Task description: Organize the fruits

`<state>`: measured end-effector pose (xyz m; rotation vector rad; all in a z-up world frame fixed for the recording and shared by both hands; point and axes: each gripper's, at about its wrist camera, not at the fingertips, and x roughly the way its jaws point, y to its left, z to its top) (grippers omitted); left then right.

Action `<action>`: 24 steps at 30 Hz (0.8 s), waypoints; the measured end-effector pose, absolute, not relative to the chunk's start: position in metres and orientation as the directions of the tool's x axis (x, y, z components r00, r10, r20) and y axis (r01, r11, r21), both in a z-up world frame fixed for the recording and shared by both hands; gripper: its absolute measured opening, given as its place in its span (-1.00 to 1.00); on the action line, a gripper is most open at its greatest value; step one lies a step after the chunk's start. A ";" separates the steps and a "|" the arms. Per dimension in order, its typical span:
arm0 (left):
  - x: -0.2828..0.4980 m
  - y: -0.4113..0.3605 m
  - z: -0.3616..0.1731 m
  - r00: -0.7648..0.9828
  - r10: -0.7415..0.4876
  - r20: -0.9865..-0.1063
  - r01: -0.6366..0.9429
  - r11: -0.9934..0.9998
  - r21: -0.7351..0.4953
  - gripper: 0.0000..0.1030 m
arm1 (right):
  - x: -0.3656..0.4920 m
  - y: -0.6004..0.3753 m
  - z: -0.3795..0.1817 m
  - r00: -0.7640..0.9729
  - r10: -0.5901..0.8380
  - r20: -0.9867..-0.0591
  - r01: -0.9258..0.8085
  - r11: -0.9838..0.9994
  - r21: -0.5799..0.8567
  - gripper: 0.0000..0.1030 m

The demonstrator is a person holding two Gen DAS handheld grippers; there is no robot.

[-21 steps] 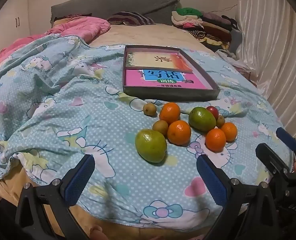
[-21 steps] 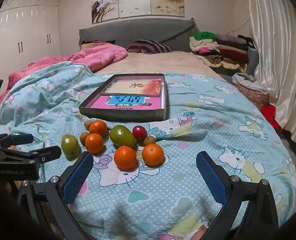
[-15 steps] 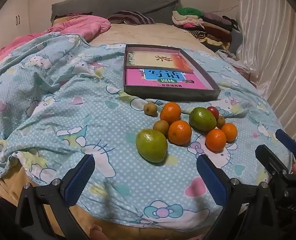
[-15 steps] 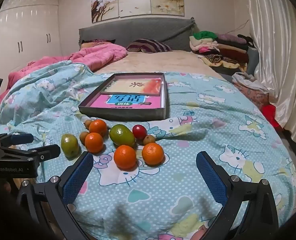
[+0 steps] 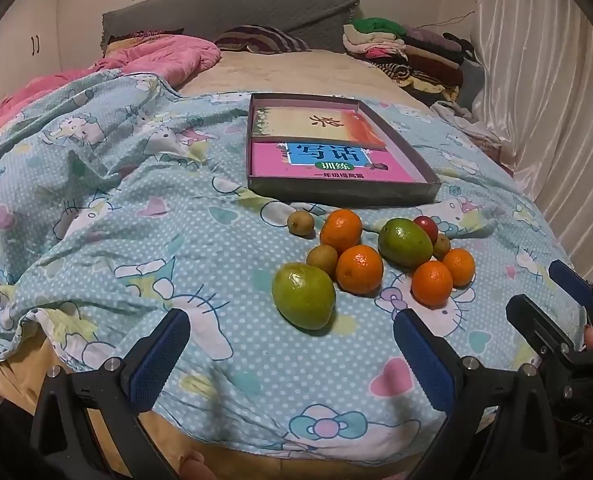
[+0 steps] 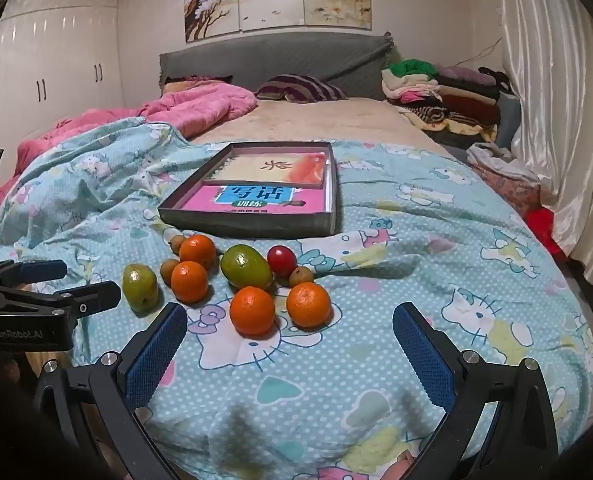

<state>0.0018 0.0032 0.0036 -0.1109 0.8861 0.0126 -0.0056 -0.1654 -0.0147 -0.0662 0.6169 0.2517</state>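
Hovering above the near edge of the blue cartoon-print quilt, the left gripper and right gripper both stand wide with nothing between their pads. The cluster of oranges, green mangoes and small brown fruits lies just near of the shallow grey cardboard box holding booklets.

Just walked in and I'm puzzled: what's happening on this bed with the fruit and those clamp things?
A person holds two grabbing tools over the bed. The left gripper and right gripper are both open and hold nothing. The oranges, green fruits, small brown fruits and one red fruit lie loose on the blanket, in front of a shallow box of books. No fruit has been sorted yet.
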 end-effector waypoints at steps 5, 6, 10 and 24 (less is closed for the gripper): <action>0.002 0.003 0.003 0.635 -0.032 -0.772 -0.056 0.995 -0.088 0.99 | -0.004 -0.166 -0.015 0.785 0.214 -0.582 -0.253 0.967 0.014 1.00; 0.002 0.003 0.003 0.635 -0.034 -0.772 -0.055 0.994 -0.089 0.99 | -0.004 -0.166 -0.016 0.785 0.213 -0.582 -0.253 0.967 0.014 1.00; 0.001 0.003 0.002 0.634 -0.035 -0.772 -0.054 0.995 -0.090 0.99 | -0.004 -0.166 -0.015 0.786 0.212 -0.581 -0.252 0.968 0.012 1.00; 0.002 0.004 0.001 0.636 -0.035 -0.771 -0.054 0.994 -0.090 0.99 | -0.003 -0.168 -0.016 0.786 0.209 -0.581 -0.249 0.969 0.012 1.00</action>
